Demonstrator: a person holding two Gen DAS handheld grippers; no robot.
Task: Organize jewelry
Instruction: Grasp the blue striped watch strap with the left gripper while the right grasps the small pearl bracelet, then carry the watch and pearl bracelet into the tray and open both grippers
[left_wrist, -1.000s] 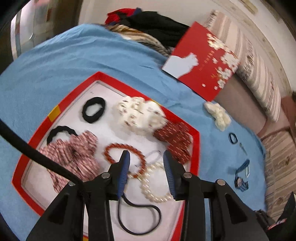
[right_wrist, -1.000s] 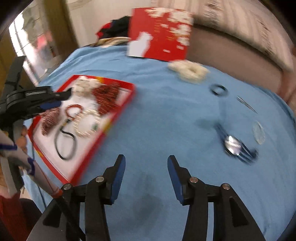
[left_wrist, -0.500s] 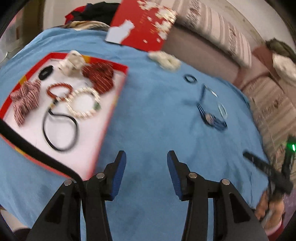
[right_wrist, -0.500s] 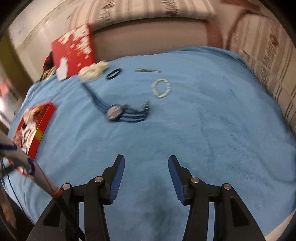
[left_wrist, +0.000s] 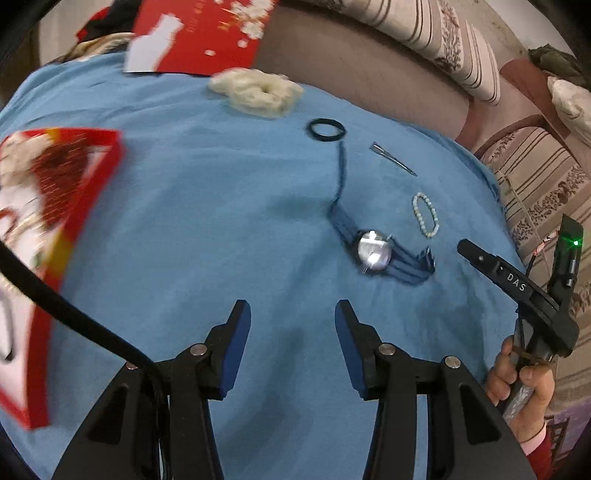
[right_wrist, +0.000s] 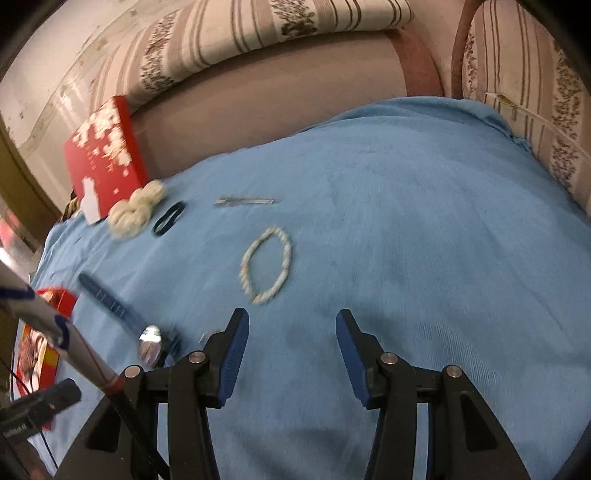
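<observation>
The left gripper (left_wrist: 291, 314) hangs over bare blue cloth (left_wrist: 221, 229) with its jaws parted and nothing between them. Just beyond its tips, a little to the right, lies a wristwatch (left_wrist: 373, 253) with a silver face and dark blue strap. Farther right is one pale bead bracelet (left_wrist: 425, 215), then a thin metal hair clip (left_wrist: 393, 158), one black hair tie (left_wrist: 327, 130) and, farthest, one cream scrunchie (left_wrist: 258, 92) in front of a red card (left_wrist: 207, 29) propped against the sofa.

The right gripper (right_wrist: 291, 317) is likewise parted and empty above the cloth (right_wrist: 406, 221). The bead bracelet (right_wrist: 266, 265) lies just ahead of its left finger, apart from it. The watch (right_wrist: 149, 341) sits near the left finger's outer side, partly hidden. Beyond come the hair clip (right_wrist: 243, 201), hair tie (right_wrist: 169, 218), scrunchie (right_wrist: 136, 208) and red card (right_wrist: 101, 155).

Only the left view shows the open red-rimmed tray (left_wrist: 85, 192), blurred, holding a red patterned scrunchie and a whitish one, and the person's right hand (left_wrist: 521, 391) on the other tool's handle. The right view shows only a corner of the tray (right_wrist: 61, 299), with striped cushions (right_wrist: 258, 33) along the sofa back.
</observation>
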